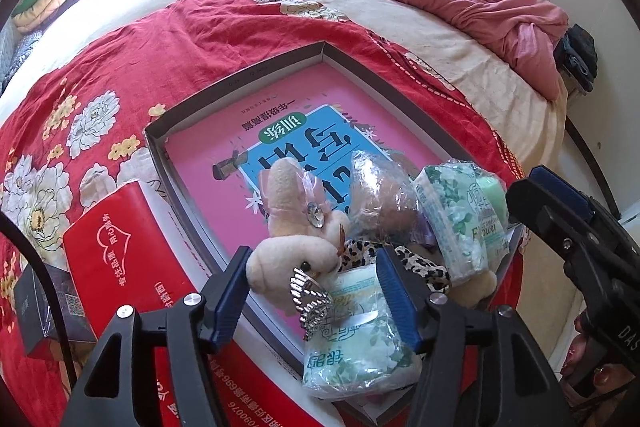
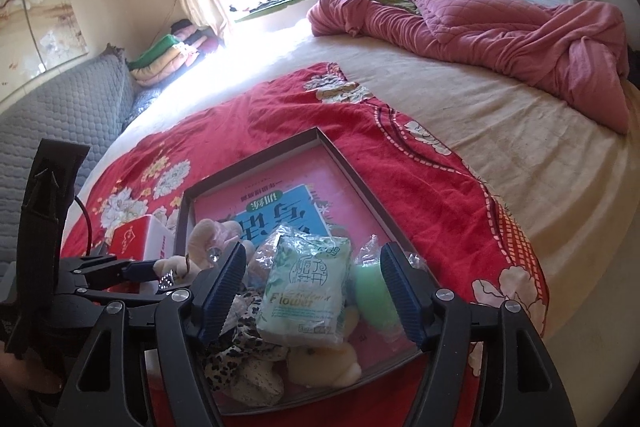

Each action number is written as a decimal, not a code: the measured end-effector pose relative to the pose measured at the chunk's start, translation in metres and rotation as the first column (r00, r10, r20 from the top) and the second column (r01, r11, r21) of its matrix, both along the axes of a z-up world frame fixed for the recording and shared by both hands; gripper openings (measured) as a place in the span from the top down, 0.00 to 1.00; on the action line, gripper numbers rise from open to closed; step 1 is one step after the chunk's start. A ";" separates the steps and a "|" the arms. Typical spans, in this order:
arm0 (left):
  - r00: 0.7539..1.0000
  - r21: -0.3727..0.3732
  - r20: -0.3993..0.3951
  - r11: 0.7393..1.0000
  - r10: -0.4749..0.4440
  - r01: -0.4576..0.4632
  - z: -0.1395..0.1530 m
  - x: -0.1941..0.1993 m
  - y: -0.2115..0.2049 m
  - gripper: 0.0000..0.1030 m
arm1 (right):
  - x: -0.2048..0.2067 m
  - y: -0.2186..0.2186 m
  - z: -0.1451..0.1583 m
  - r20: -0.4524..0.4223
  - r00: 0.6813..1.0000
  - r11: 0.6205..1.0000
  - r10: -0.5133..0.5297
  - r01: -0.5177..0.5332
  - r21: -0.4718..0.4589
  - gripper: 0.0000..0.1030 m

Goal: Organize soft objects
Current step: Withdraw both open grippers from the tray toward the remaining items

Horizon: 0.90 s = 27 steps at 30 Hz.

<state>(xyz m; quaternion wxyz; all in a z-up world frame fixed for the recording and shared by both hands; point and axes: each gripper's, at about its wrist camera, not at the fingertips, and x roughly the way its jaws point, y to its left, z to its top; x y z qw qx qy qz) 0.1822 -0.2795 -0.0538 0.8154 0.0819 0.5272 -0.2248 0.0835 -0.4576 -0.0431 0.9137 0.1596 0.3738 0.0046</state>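
Both cams close — shared box (image 1: pixel 188 215) view

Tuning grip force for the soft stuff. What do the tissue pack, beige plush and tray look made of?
Tissue pack: glossy printed plastic film over soft paper; it crinkles and glares. Beige plush: matte fuzzy pile fabric, likely stuffed, with a shiny gem-like trim. Tray: looks like matte grey cardboard, thin straight folded walls.
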 end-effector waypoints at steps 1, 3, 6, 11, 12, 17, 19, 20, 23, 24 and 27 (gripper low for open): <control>1.000 -0.004 0.008 1.000 0.001 -0.001 0.003 0.000 0.001 0.39 | 0.000 0.000 0.001 0.004 1.000 1.000 -0.001 0.001 0.000 0.30; 1.000 -0.010 0.020 1.000 0.007 -0.006 0.008 -0.003 0.004 0.38 | -0.002 0.001 0.004 0.013 1.000 1.000 -0.004 0.004 -0.003 0.30; 0.999 -0.023 0.043 1.000 0.010 -0.009 0.017 -0.008 0.008 0.37 | -0.005 0.003 0.011 0.033 0.999 1.000 -0.005 0.005 -0.007 0.30; 0.996 -0.036 0.084 0.999 0.014 -0.011 0.036 -0.016 0.016 0.36 | -0.008 0.009 0.024 0.062 0.998 1.000 0.005 -0.004 -0.016 0.30; 0.996 -0.042 0.092 0.999 0.017 -0.013 0.041 -0.019 0.018 0.36 | -0.009 0.011 0.027 0.068 0.998 1.000 0.010 -0.008 -0.018 0.30; 0.991 -0.070 0.128 0.997 0.044 -0.035 0.063 -0.030 0.038 0.29 | -0.012 0.027 0.045 0.105 0.994 0.998 0.041 -0.036 -0.048 0.29; 0.988 -0.082 0.142 0.995 0.062 -0.051 0.071 -0.035 0.049 0.27 | -0.013 0.036 0.052 0.119 0.991 0.997 0.063 -0.056 -0.058 0.29; 0.986 -0.085 0.148 0.995 0.072 -0.060 0.074 -0.037 0.054 0.27 | -0.014 0.041 0.056 0.127 0.989 0.996 0.073 -0.065 -0.064 0.29; 0.981 -0.090 0.168 0.993 0.095 -0.081 0.083 -0.046 0.072 0.27 | -0.016 0.056 0.065 0.143 0.984 0.991 0.104 -0.092 -0.093 0.29; 0.979 -0.087 0.177 0.992 0.102 -0.088 0.086 -0.049 0.078 0.26 | -0.016 0.062 0.068 0.146 0.983 0.990 0.114 -0.100 -0.100 0.29; 0.970 -0.078 0.205 0.990 0.128 -0.114 0.092 -0.059 0.095 0.25 | -0.018 0.077 0.075 0.156 0.977 0.985 0.148 -0.131 -0.115 0.29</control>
